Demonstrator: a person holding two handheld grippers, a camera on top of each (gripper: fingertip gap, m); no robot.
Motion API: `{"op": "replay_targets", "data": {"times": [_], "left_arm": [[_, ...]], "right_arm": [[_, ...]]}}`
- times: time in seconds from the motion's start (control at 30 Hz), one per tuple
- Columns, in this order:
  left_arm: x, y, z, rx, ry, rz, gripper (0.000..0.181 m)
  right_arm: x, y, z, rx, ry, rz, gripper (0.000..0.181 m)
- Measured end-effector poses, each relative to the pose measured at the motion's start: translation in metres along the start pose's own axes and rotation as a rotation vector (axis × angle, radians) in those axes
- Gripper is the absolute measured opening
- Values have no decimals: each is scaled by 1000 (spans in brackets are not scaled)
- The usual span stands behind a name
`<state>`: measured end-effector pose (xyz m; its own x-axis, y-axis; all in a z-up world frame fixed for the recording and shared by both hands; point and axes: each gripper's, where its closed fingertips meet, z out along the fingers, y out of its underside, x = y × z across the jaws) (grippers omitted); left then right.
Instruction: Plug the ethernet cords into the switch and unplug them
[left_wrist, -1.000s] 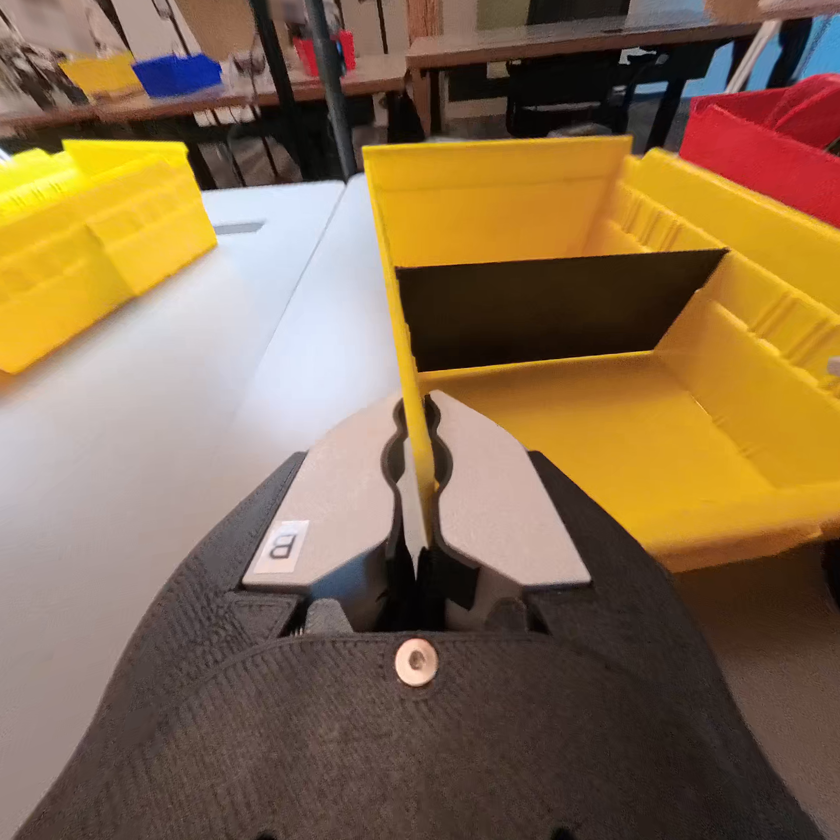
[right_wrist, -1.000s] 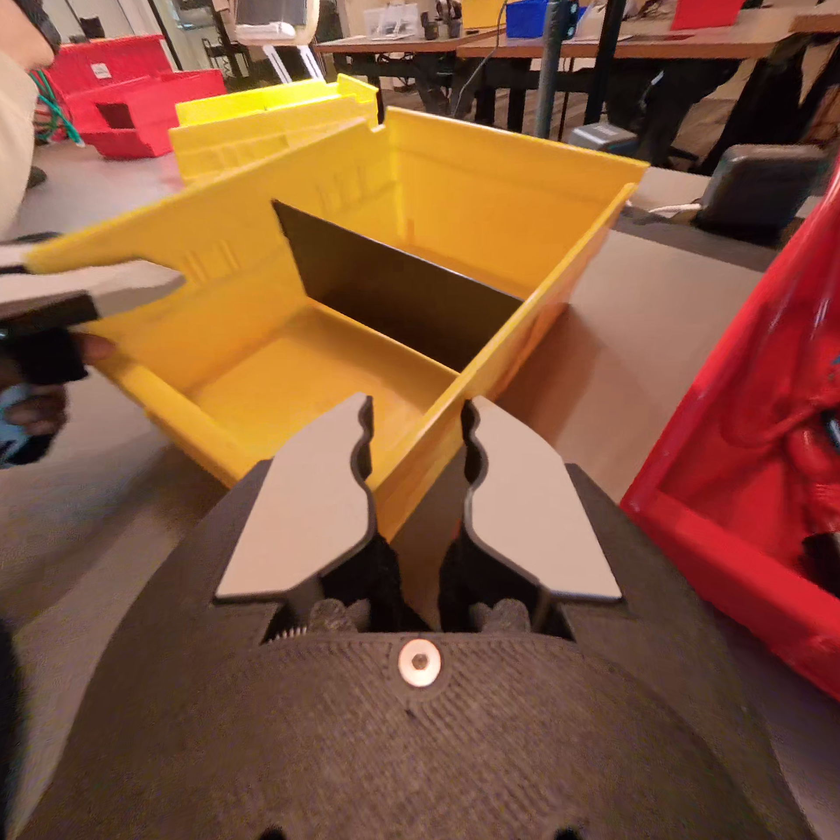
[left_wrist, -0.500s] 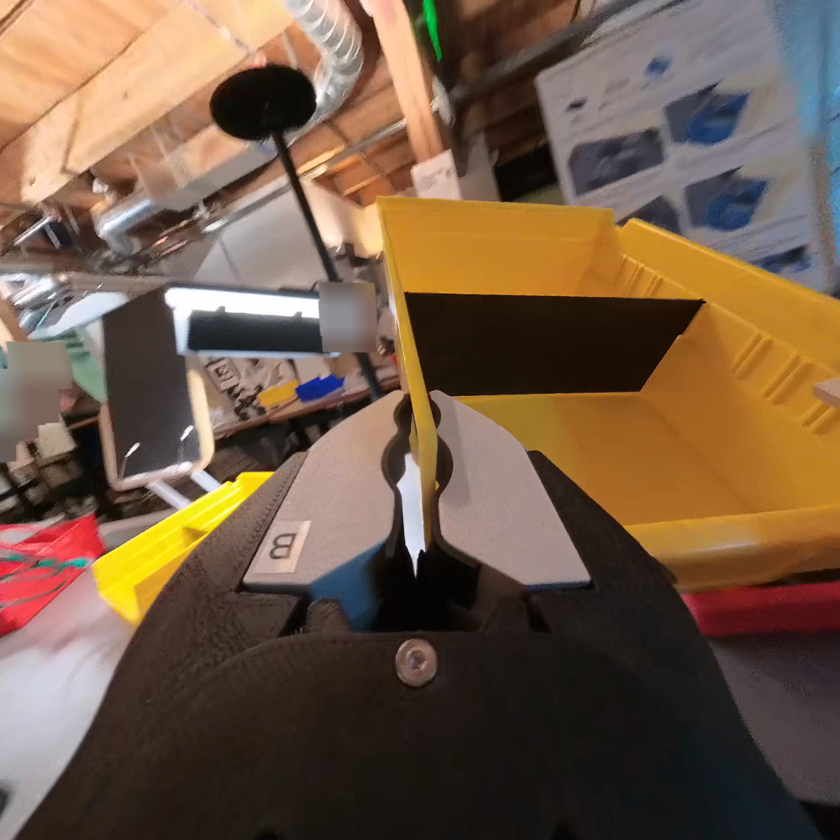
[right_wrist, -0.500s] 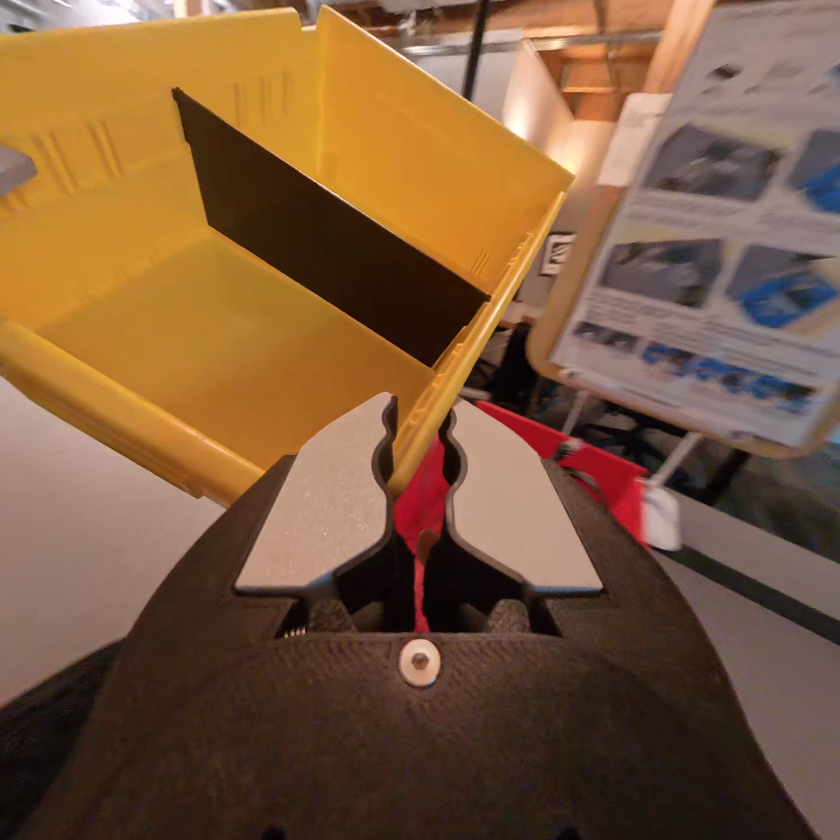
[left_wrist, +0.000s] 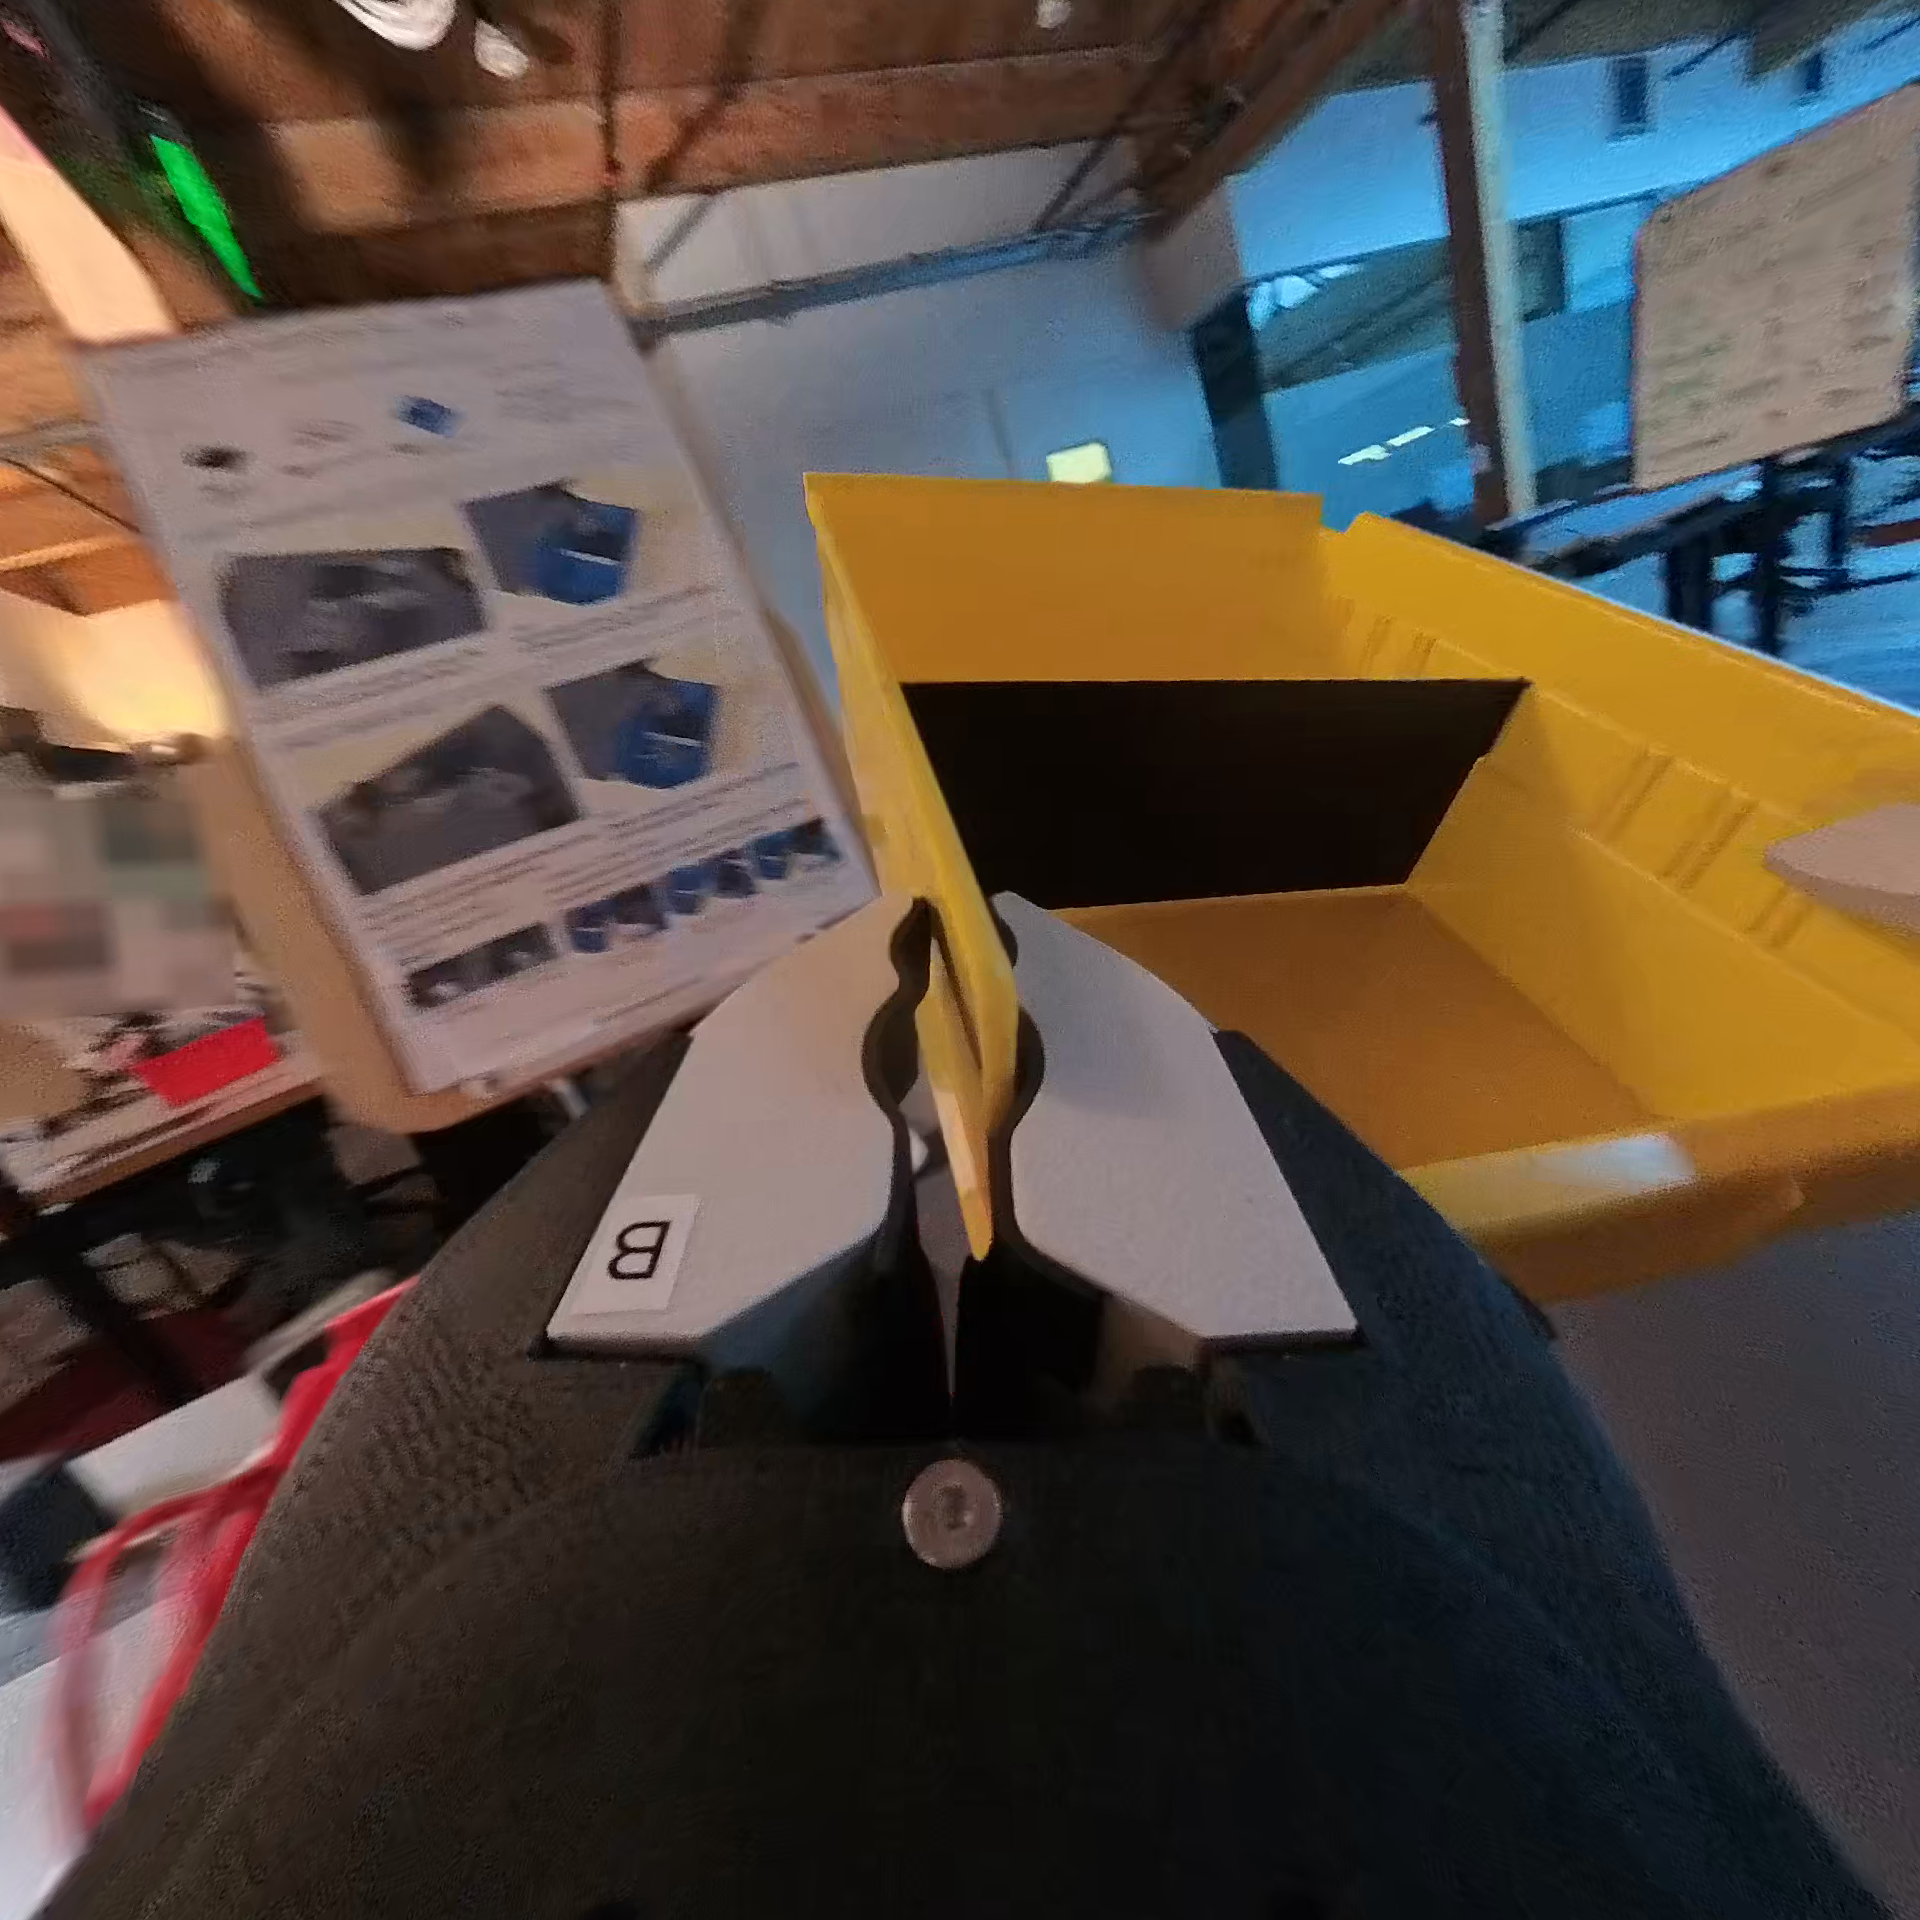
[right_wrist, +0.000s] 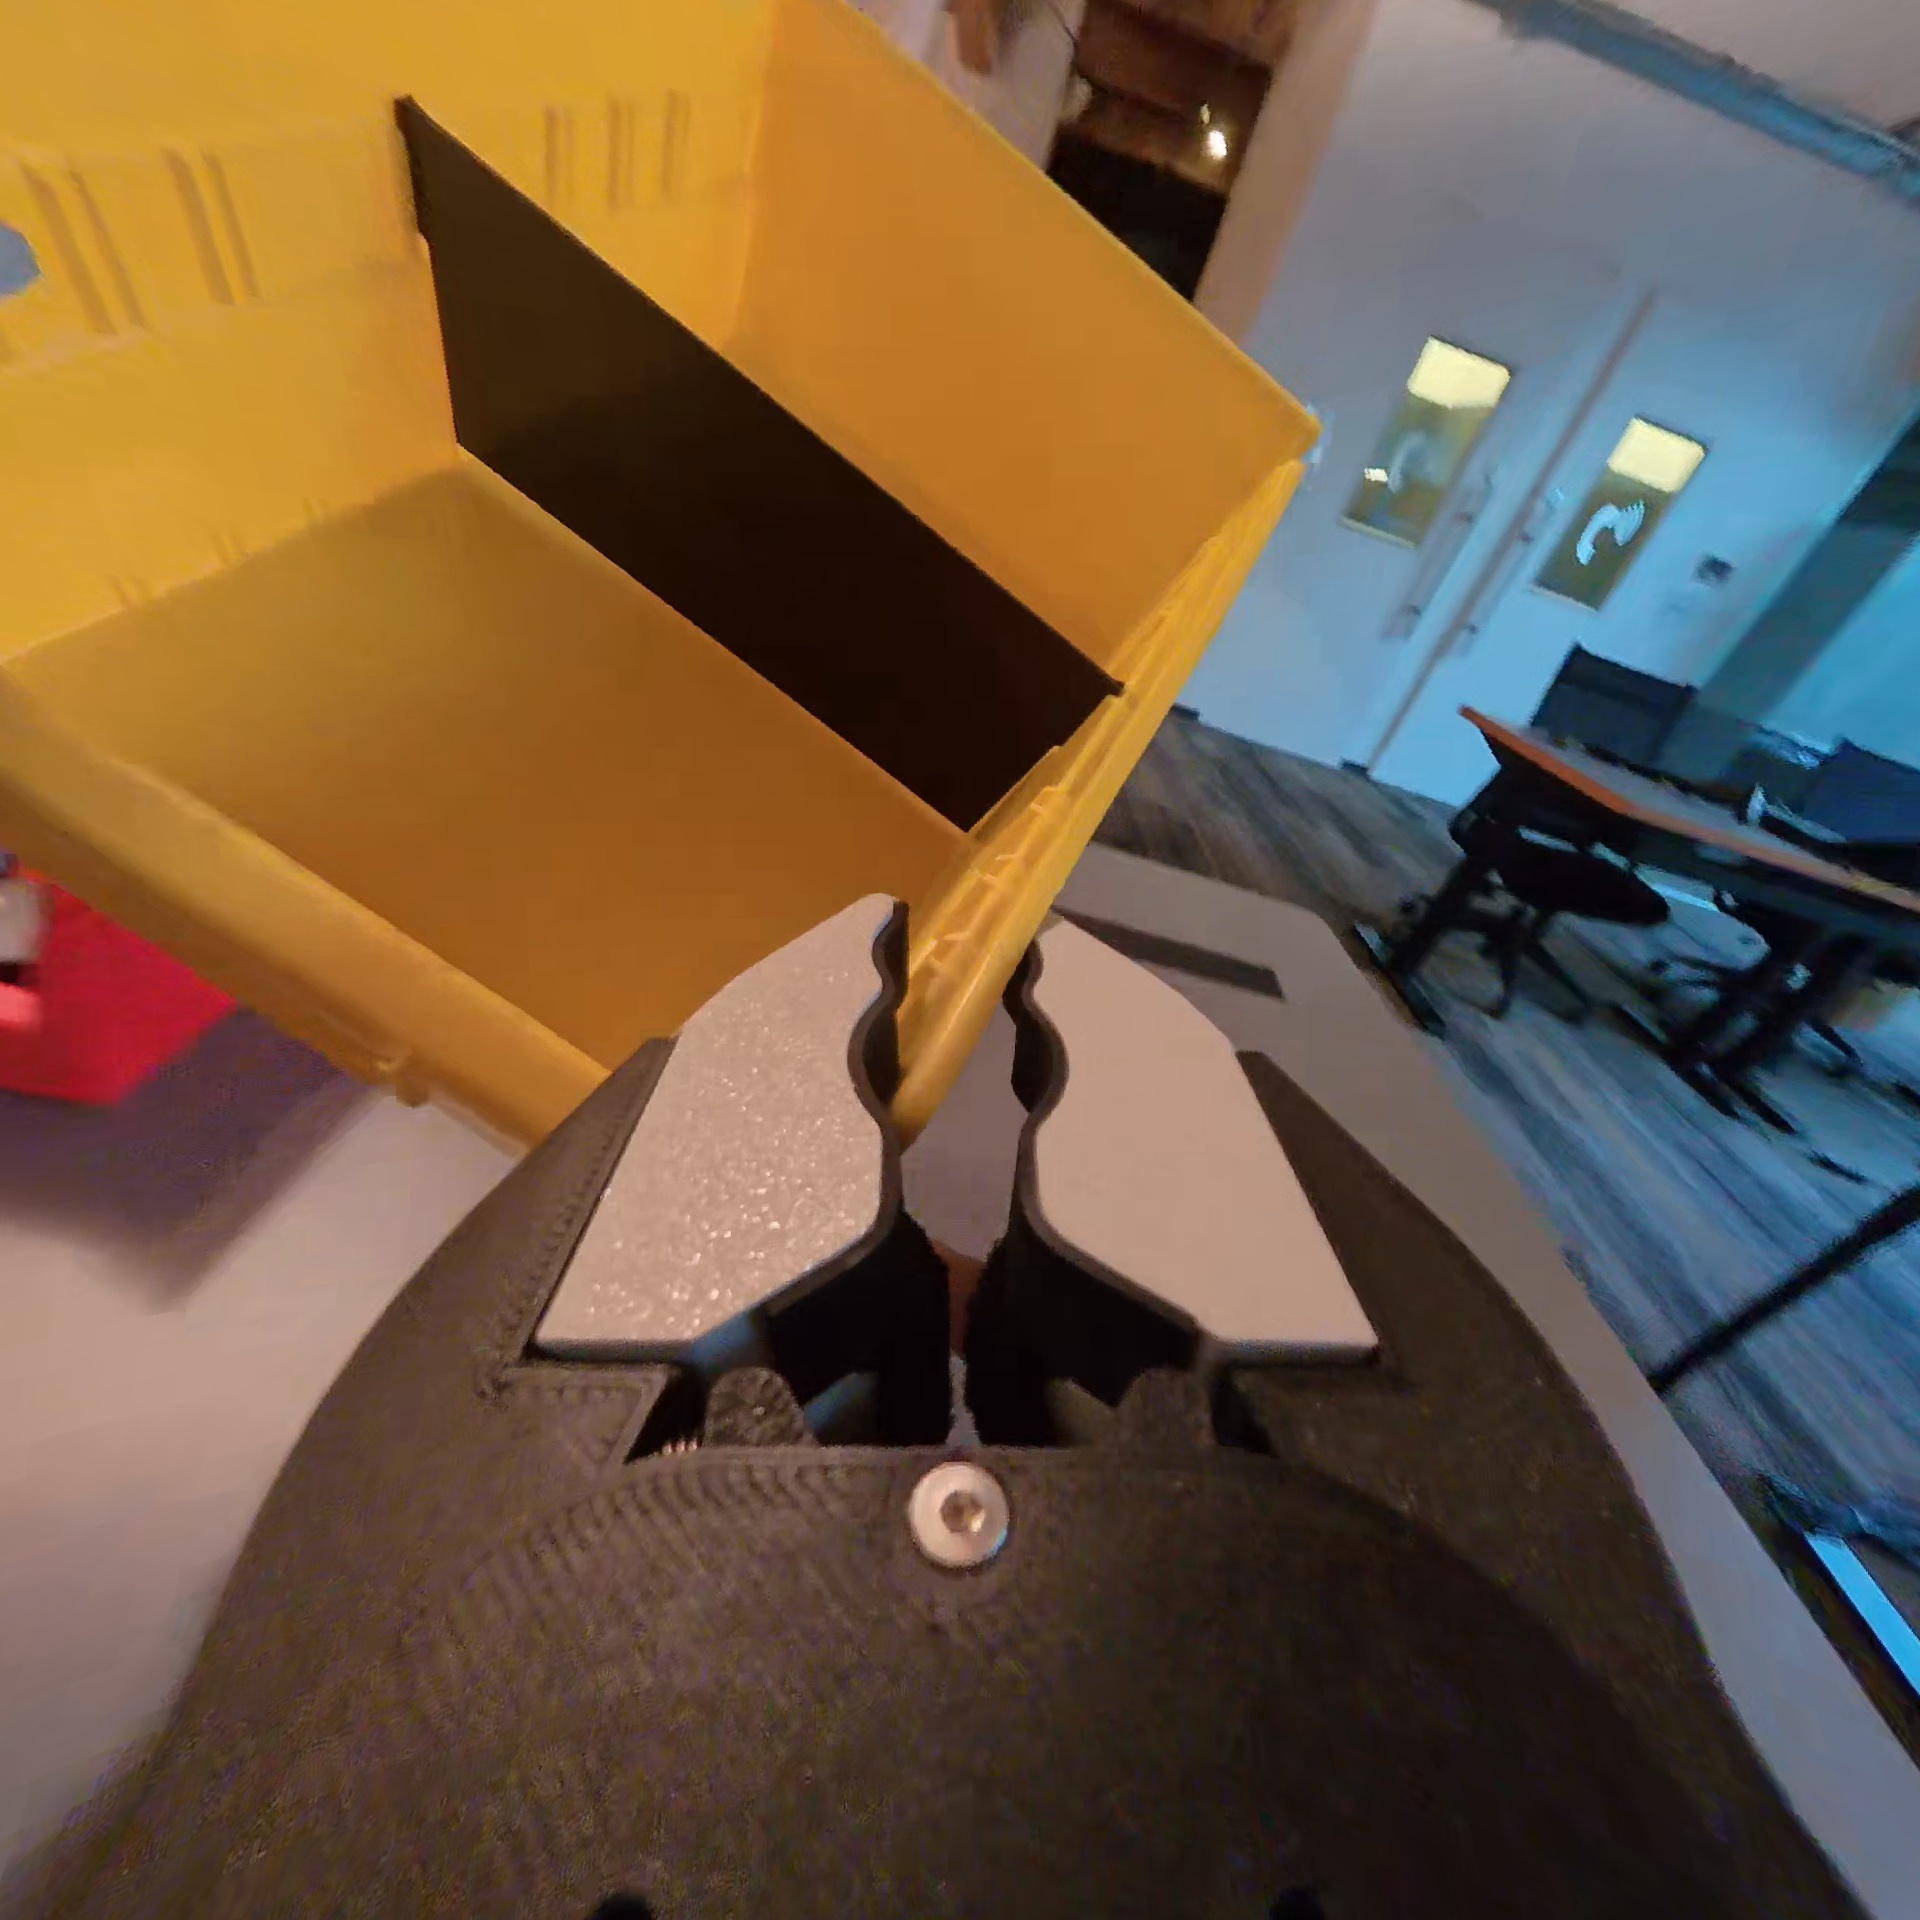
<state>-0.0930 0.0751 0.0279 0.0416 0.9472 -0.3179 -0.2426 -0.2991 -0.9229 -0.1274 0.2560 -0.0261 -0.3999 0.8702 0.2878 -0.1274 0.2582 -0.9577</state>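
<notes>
Between both pairs of fingers sits only an empty yellow bin (left_wrist: 1299, 997), left gripper (left_wrist: 961, 1049) and right gripper (right_wrist: 961, 1023) clamped on opposite walls; with no cords or switch visible, plugging seems unstarted.

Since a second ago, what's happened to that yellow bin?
The bin has been lifted off the table and swung round; ceiling, a poster and doors now show behind it. The right gripper closed onto its wall. The left gripper still clamps the opposite wall. The black divider stays in place.

Wood beams (left_wrist: 727, 114), poster board (left_wrist: 499, 665), dbl doors (right_wrist: 1527, 488)
</notes>
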Motion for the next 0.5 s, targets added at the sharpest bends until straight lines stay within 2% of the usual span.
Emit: {"op": "replay_targets", "data": {"times": [0.1,0.2,0.37,0.5], "left_arm": [[44,23,32,-63,80,-37,9],[79,52,52,-130,136,-107,9],[114,91,65,-203,166,-135,10],[131,115,67,-257,187,-182,10]], "right_arm": [[34,39,1,-96,31,14,16],[55,74,3,-181,25,23,17],[70,122,9,-277,15,23,17],[76,141,8,-338,2,8,17]]}}
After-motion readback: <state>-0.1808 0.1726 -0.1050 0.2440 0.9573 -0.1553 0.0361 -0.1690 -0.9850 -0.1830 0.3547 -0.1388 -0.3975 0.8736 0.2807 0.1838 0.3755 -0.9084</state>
